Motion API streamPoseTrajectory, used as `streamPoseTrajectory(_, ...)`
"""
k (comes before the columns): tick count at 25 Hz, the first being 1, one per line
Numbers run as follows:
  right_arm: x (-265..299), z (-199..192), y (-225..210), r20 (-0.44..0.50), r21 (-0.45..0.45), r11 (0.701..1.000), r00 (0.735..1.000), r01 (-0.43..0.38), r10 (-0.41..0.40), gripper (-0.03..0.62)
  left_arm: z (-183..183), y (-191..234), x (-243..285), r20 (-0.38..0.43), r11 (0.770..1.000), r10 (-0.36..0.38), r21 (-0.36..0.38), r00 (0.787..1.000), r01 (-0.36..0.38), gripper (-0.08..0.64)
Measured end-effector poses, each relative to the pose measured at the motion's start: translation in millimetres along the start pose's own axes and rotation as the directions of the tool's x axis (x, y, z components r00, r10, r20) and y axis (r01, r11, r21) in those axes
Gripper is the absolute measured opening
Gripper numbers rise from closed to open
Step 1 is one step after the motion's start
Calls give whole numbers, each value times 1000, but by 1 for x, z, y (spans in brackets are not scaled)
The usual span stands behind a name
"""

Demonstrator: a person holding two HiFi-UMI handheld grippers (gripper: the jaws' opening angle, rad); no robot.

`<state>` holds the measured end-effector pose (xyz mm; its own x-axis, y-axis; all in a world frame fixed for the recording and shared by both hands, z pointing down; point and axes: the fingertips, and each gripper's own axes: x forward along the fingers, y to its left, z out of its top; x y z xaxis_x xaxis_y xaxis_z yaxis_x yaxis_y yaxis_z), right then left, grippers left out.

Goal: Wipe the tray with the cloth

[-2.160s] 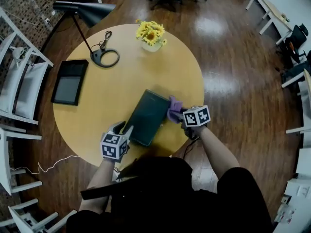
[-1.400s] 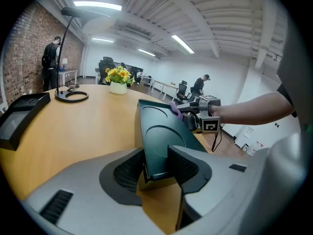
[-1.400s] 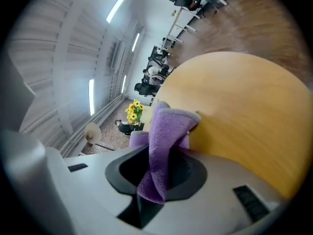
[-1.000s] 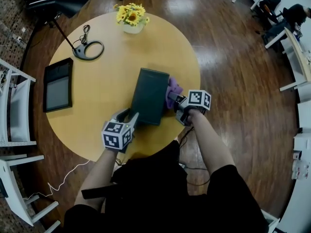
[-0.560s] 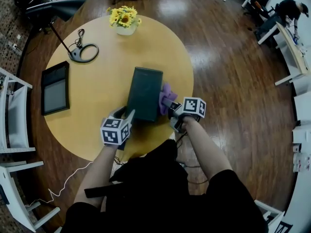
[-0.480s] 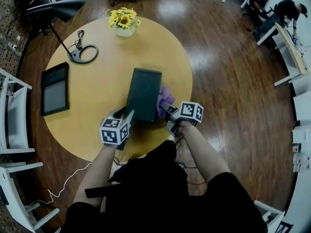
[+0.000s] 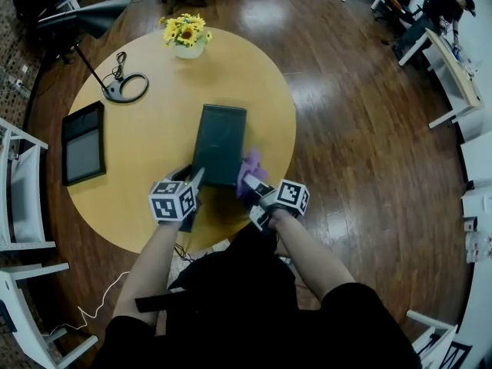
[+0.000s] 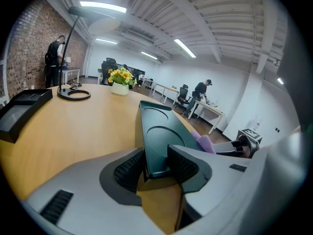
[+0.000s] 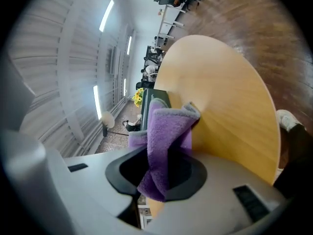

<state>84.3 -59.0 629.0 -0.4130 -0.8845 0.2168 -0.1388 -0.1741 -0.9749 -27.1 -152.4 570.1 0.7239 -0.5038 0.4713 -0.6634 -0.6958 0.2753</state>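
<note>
Right gripper (image 7: pixel 249 184) (clamping cloth (image 7: pixel 250 164)) slid nearer along tray (image 7: pixel 219 133), left gripper (image 7: pixel 191 176) pinching its end

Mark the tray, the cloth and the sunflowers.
tray (image 7: pixel 219 141): head view, middle of its dark inner surface.
cloth (image 9: pixel 167 133): right gripper view, middle of the purple fold.
sunflowers (image 7: pixel 183 29): head view, the yellow blooms.
</note>
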Motion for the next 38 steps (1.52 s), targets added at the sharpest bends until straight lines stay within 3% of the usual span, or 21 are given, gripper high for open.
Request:
streamPoseTrajectory(10,-13,-19,0,-4,11,1000,1000,-9,9,84,0,0,-3,15,998,18,-54,1000,-17,144)
streamPoseTrajectory(13,-12,-20,2,-33,-51,999,999,13,-15,81,0,1,-9,23,996,45,-73,999,-43,133)
streamPoseTrajectory(16,-9,-24,7,-59,-30,1000,998,10,-11,81,-4,5,-24,45,989,89,-126,995,-83,130)
streamPoseTrajectory(20,2,-16,15,-54,-23,1000,998,-14,13,81,-17,8,-48,77,954,188,-253,979,-163,126)
streamPoseTrajectory(23,17,-1,22,-102,-148,989,995,-24,9,81,-24,10,-58,83,909,264,-354,961,-220,120)
streamPoseTrajectory(26,37,10,31,-152,-158,987,988,-26,1,83,-24,13,-59,74,873,304,-421,950,-247,120)
streamPoseTrajectory(32,59,41,38,-206,-254,967,978,-27,-26,83,-28,-6,-54,38,835,323,-482,946,-266,120)
streamPoseTrajectory(38,78,69,42,-289,-301,953,956,-38,-53,87,-27,-26,-35,35,801,276,-561,961,-210,120)
